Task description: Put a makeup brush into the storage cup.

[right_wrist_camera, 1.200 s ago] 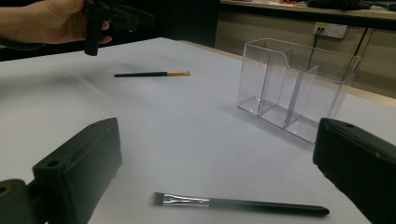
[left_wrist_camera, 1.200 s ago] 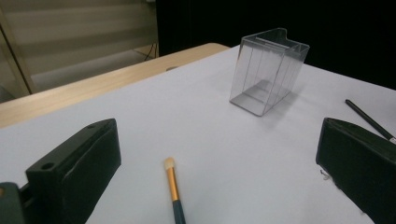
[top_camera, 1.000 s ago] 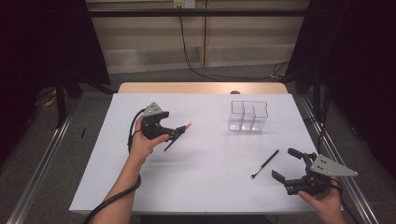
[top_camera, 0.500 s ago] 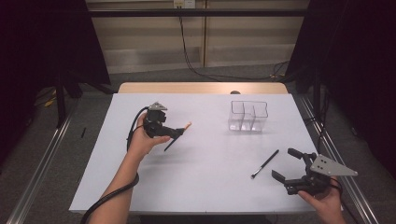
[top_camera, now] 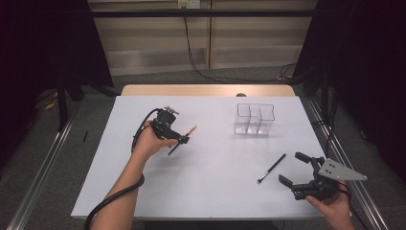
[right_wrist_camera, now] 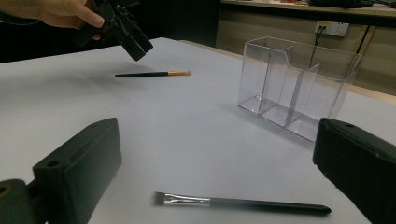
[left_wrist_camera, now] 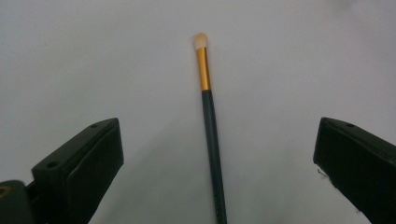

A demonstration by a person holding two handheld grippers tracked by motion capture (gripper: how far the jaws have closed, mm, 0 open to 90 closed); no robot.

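A dark-handled brush with a gold ferrule and pale tip [left_wrist_camera: 209, 116] lies flat on the white table [top_camera: 215, 201]. My left gripper [left_wrist_camera: 217, 125] hovers just above it, open, one jaw on each side of the handle. In the high view this gripper [top_camera: 181, 140] sits left of centre over that brush [top_camera: 191, 130]. A black brush with a silver ferrule [top_camera: 272, 168] lies near the right front, just in front of my right gripper [top_camera: 291, 167], which is open and holds nothing. In the right gripper view the black brush [right_wrist_camera: 243, 203] lies crosswise between the jaws.
A clear plastic organizer with three compartments [top_camera: 253, 119] stands upright at the back right, seen close in the right gripper view [right_wrist_camera: 299, 86]. The left gripper [right_wrist_camera: 128, 35] and the gold-ferruled brush [right_wrist_camera: 154, 73] show farther off there. Metal rails run along both table sides.
My left hand has shifted slightly right and settled closer over the gold-ferruled brush. The right gripper and both brushes have stayed put.
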